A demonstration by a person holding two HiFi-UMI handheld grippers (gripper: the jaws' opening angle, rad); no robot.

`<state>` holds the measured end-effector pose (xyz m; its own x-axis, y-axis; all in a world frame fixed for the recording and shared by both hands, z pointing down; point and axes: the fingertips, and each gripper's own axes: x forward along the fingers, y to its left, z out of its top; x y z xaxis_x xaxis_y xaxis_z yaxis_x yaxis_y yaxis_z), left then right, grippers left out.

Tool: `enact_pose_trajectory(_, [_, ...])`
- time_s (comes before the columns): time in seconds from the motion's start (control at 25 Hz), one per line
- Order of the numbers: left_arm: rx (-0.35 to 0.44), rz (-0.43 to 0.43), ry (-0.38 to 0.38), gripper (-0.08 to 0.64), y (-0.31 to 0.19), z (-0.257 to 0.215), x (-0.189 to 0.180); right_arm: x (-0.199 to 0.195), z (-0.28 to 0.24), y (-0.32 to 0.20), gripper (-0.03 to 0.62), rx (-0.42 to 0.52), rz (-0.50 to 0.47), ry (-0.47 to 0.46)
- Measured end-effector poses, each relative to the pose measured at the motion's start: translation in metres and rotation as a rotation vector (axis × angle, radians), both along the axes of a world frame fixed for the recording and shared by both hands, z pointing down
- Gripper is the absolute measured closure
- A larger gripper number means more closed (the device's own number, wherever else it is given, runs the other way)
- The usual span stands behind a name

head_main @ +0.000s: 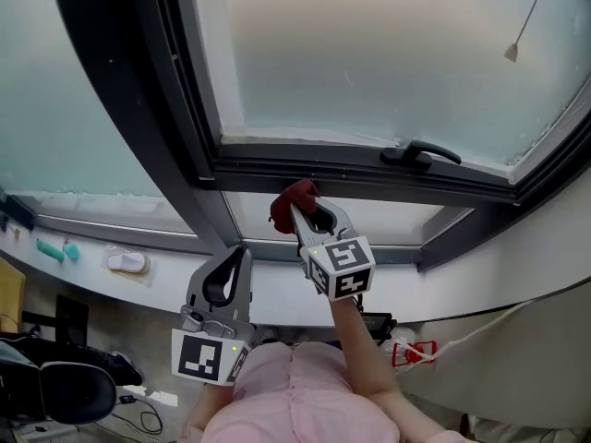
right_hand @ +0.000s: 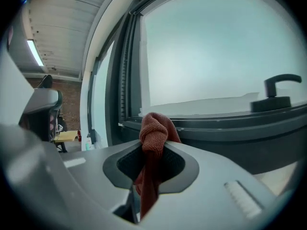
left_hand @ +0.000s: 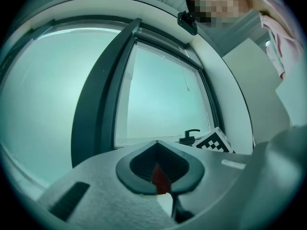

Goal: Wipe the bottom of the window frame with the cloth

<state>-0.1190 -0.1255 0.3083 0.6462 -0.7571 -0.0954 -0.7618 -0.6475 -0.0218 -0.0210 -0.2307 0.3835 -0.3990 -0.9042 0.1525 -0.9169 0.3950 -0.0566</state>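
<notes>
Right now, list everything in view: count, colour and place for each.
window frame: one, dark grey, across the middle, frosted panes above and to the left
window handle: one, black, on the frame's bottom rail, right of the cloth
cloth: one, rust red, bunched at the frame's bottom rail
pull cord: one, thin, pale end piece, top right
teal items: two, small, on the sill, far left
packet: one, clear with something white inside, on the sill beside them
chair: one, black, bottom left
left gripper: grey, jaws together, held below the frame
right gripper: grey, clamped on the cloth
shirt: pink, bottom centre
</notes>
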Motion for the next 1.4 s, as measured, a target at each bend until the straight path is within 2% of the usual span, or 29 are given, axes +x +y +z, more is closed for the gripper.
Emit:
enact_pose_trajectory(0.28, [-0.004, -0.083, -0.011, 0.566, -0.007, 0.0, -0.06, -0.088, 0.01, -0.022, 0.522, -0.015, -0.118, 0.028])
enact_pose_trajectory(0.56, [-0.004, -0.119, -0.019, 0.566, -0.011, 0.0, -0.099, -0.137, 0.027, -0.048, 0.522, -0.032, -0.149, 0.043])
enact_pose_trajectory(1.04, [-0.022, -0.154, -0.003, 0.566, -0.021, 0.007, -0.138, -0.164, 0.029, -0.087, 0.525, -0.014, -0.095, 0.063])
enact_pose_trajectory(1.4, [-0.018, -0.159, 0.006, 0.566, -0.021, 0.009, -0.139, -0.162, 0.03, -0.086, 0.525, 0.009, -0.077, 0.104])
